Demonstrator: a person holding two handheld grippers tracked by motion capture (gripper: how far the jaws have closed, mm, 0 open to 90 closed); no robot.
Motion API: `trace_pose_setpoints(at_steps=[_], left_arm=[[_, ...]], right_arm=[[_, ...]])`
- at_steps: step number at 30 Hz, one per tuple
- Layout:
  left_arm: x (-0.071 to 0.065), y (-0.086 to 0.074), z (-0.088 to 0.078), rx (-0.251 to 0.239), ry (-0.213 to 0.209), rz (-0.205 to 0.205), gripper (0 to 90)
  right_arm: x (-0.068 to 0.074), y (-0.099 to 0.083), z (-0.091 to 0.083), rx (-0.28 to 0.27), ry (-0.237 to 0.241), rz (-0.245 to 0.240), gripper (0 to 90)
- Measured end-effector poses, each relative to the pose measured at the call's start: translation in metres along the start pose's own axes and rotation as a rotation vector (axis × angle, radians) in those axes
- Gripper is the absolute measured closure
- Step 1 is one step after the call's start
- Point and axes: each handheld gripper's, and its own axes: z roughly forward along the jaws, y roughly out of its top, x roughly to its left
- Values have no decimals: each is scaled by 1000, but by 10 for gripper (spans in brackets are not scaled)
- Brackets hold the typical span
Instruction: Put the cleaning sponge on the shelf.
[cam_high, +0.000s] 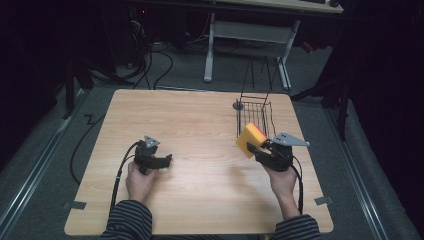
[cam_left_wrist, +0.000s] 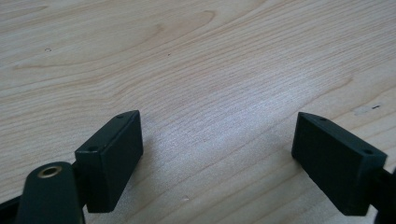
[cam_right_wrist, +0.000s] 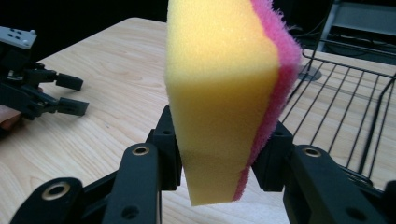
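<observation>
A yellow sponge (cam_high: 250, 138) (cam_right_wrist: 219, 93) with a pink scouring side stands on edge, lifted off the table, between the jaws of my right gripper (cam_high: 257, 148) (cam_right_wrist: 219, 161), which is shut on it. A black wire basket (cam_high: 255, 117) (cam_right_wrist: 345, 98) sits just beyond the sponge at the table's right back. My left gripper (cam_high: 169, 161) (cam_left_wrist: 219, 154) hovers low over bare wood at the left, jaws wide open with nothing between them. That open left gripper (cam_right_wrist: 70, 95) also shows at the left of the right gripper view.
The light wooden table (cam_high: 200, 125) has its right edge close to the basket. A white desk frame (cam_high: 250, 35) and cables (cam_high: 160, 65) lie on the floor beyond the far edge.
</observation>
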Motion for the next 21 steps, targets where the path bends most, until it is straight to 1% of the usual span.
trace_pose_setpoints(at_steps=[3, 6, 7, 9, 11, 13, 15, 16, 17, 21], left_arm=[[0, 0, 0, 0, 0, 0, 171], [0, 0, 0, 0, 0, 0, 171], [0, 0, 0, 0, 0, 0, 171], [0, 0, 0, 0, -1, 1, 171], [0, 0, 0, 0, -1, 0, 171], [0, 0, 0, -1, -1, 0, 171], [0, 0, 0, -1, -1, 0, 171], [0, 0, 0, 0, -1, 0, 171], [0, 0, 0, -1, -1, 0, 171], [0, 0, 0, 0, -1, 0, 171]], right_arm=[[-4, 3, 0, 6, -18, -3, 605], [-6, 6, 0, 9, -26, -1, 605], [-8, 8, 0, 7, -38, -4, 605], [-11, 11, -1, 9, -46, -5, 605], [-12, 12, -1, 6, -48, -5, 606], [-14, 16, -1, 7, -60, -8, 606], [-16, 18, -1, 6, -60, -7, 607], [-17, 20, -1, -3, -76, -13, 608], [-19, 21, -1, -8, -83, -19, 608], [-24, 25, 1, -3, -100, -11, 608]])
